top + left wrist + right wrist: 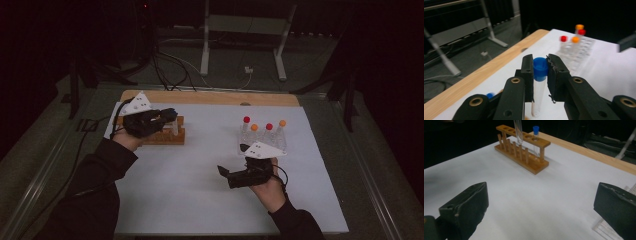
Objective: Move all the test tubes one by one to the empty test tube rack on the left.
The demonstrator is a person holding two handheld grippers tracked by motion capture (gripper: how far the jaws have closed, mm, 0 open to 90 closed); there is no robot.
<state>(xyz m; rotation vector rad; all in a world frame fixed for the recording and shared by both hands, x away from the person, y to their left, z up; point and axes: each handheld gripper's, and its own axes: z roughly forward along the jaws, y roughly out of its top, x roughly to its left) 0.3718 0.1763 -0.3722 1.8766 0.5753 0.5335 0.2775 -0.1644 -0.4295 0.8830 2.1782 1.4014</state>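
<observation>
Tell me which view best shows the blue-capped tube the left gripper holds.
The left gripper view: the blue-capped tube sits close up, its cap clamped between the left gripper jaws. The right gripper view shows the lower glass above the wooden rack. In the high view it is small and dim at the gripper.

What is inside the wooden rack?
One blue-capped tube stands in an end hole of the wooden rack. The left gripper lowers another capped tube over it. The remaining holes look empty. Tube contents cannot be told.
</observation>
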